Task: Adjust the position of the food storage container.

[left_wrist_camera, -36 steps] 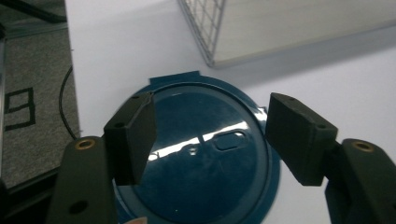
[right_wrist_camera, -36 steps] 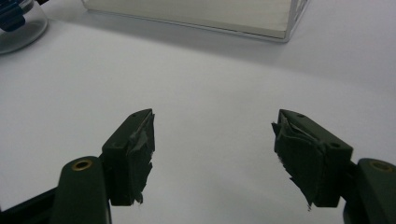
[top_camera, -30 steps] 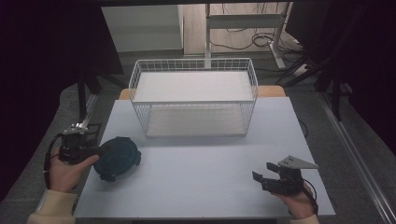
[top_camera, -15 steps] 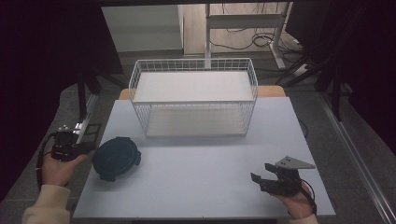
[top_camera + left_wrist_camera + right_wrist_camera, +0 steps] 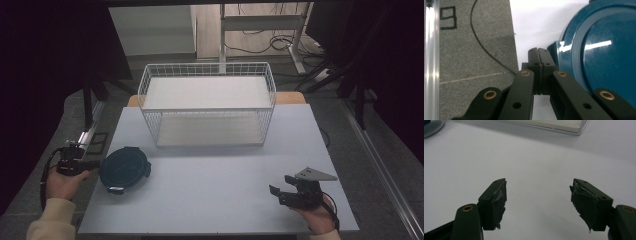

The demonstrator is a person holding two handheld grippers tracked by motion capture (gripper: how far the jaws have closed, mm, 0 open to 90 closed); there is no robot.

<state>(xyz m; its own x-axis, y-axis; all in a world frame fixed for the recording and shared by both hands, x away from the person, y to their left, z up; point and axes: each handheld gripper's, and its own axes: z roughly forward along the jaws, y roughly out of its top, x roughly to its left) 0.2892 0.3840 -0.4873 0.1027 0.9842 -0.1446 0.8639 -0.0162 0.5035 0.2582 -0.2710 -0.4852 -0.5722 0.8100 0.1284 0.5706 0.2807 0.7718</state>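
Note:
A round dark teal container [image 5: 124,168] with a clip-on lid lies flat near the table's left edge; in the left gripper view the container [image 5: 599,55] is just right of my jaws. My left gripper [image 5: 96,163] sits just left of it at the table's edge. The left gripper [image 5: 539,53] has just been closing and is now shut, pads together with nothing between them. My right gripper [image 5: 280,186] rests near the front right of the table. Seen along its own jaws, the right gripper [image 5: 537,187] is open over bare tabletop.
A white wire basket [image 5: 207,107] stands at the back middle of the pale table [image 5: 215,175]. Left of the table is grey floor [image 5: 474,37] with a thin black cable and a metal rail [image 5: 430,62]. Desk legs and cables lie beyond the basket.
My left gripper has drawn back to the left, off the teal container, and lowered. Its jaws have closed empty. The container now lies flat on the table. The right gripper has not moved.

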